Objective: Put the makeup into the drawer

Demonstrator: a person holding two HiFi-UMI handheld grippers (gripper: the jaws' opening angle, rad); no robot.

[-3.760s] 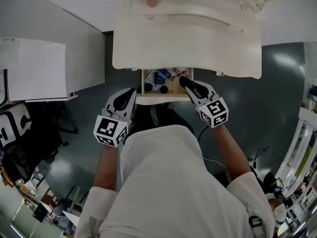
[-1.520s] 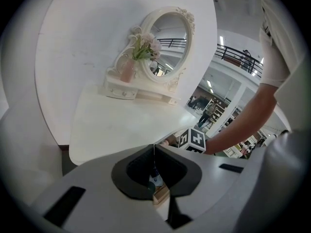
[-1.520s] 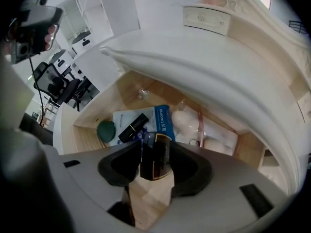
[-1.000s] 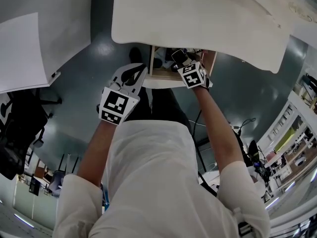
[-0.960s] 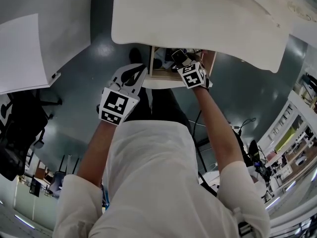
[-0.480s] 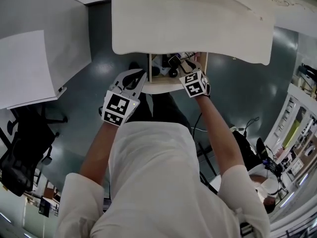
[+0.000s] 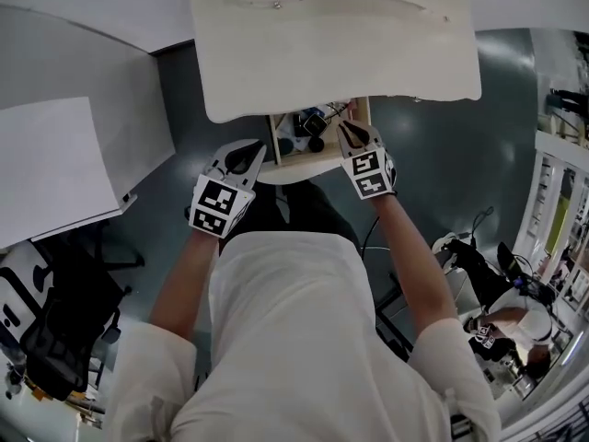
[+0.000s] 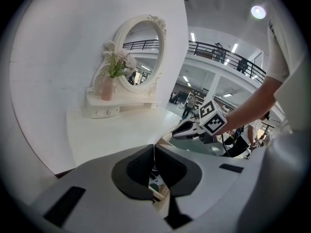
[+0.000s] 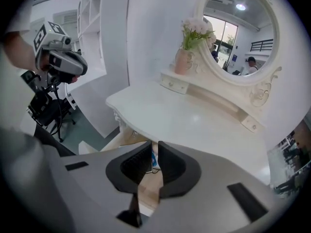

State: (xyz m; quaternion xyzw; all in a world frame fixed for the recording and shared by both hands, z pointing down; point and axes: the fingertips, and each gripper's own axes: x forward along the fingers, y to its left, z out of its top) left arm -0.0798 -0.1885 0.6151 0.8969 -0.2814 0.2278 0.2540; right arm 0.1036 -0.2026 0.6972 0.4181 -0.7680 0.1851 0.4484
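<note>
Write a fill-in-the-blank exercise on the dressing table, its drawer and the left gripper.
1. The drawer under the dressing table stands ____.
2. The left gripper has its jaws ____, with nothing between them.
3. In the right gripper view, the vase of flowers stands to the ____ of the mirror.

Missing words: open; shut; left.

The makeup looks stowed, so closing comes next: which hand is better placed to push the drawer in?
Probably right: the right gripper, whose empty jaws have just been closing, hangs over the open drawer's front; the left gripper sits beside its corner.
</note>
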